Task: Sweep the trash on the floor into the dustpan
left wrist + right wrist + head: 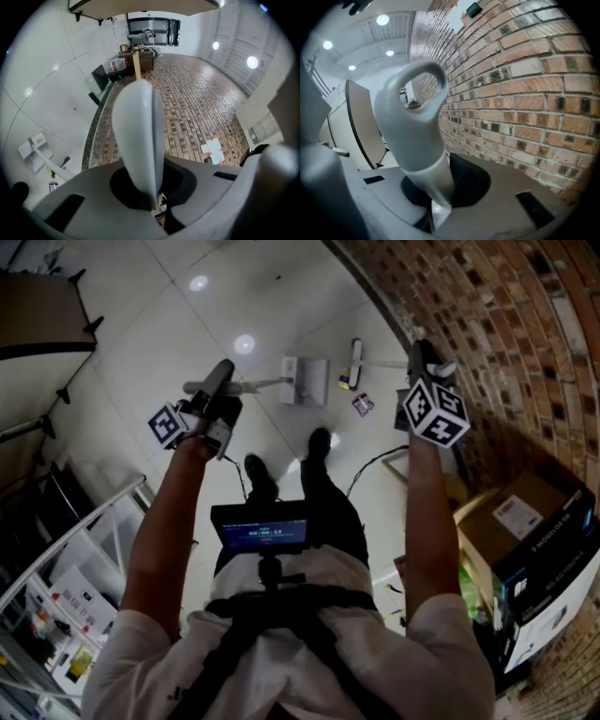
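"Which step is this?"

"The sweep looks ready to start. The left claw (221, 382) is shut tight on the long pale dustpan handle (258, 385). The boxy grey plastic dustpan (305, 381) sits on the floor at twelve o'clock from the feet. The right claw (424, 357) grips the grey loop-ended broom handle (415, 122)."

"Where's the trash?"

"A small dark wrapper (363, 405) lies at four o'clock from the dustpan, just under the broom head (355, 360)."

"What next?"

"I think the broom must get behind it and push it toward ten o'clock."

"And the room?"

"Shiny white floor tiles (234, 296), and a brick wall (506, 324) at three o'clock."
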`<state>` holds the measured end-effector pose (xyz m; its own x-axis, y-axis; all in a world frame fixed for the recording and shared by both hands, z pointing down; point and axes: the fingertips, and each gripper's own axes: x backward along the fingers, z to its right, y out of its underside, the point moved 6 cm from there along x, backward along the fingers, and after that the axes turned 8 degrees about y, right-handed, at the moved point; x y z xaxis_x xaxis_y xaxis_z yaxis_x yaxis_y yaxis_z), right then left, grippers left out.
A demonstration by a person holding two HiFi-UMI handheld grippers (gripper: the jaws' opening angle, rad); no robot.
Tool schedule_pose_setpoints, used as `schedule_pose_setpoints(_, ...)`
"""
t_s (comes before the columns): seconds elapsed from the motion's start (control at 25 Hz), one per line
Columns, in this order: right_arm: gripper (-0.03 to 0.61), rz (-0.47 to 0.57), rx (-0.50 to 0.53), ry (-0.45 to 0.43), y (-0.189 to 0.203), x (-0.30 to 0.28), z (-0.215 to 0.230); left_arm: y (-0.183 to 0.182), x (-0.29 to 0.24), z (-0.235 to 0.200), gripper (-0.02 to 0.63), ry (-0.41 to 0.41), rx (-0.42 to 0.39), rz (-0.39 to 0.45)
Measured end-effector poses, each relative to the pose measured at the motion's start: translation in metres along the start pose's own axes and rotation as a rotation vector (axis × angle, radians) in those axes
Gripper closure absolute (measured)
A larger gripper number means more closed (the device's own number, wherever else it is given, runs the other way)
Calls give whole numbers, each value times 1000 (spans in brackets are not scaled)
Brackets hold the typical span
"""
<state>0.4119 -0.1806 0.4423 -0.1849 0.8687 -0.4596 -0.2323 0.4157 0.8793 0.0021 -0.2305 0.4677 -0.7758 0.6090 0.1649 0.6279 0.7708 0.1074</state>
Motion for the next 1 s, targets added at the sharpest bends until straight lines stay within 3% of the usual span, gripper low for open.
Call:
schedule_pose_setpoints(0.2, 552, -8, -126, -92, -2, 11, 0, -1, 0, -1, 614, -6, -1, -3)
schedule_pose_setpoints(0.28, 555, -3, -128, -116, -2, 18, 1, -2, 0, -1, 614, -1, 0, 0)
schedule_pose_setpoints(0.44, 563, 45, -19, -143, -19, 42, -8, -2, -1, 8, 614, 53, 23, 14)
schedule_pose_setpoints(0.64, 563, 113, 102, -129, -51, 76, 7, 18, -8, 16, 614, 86, 48, -41)
schedule_pose_setpoints(0.8, 563, 108, 197, -58, -61, 107, 38, 33, -15, 17, 614, 91, 59, -82)
schedule_pose_setpoints(1.0, 563, 34, 283, 55, -40, 126, 72, 50, -27, 14, 614, 77, 72, -132)
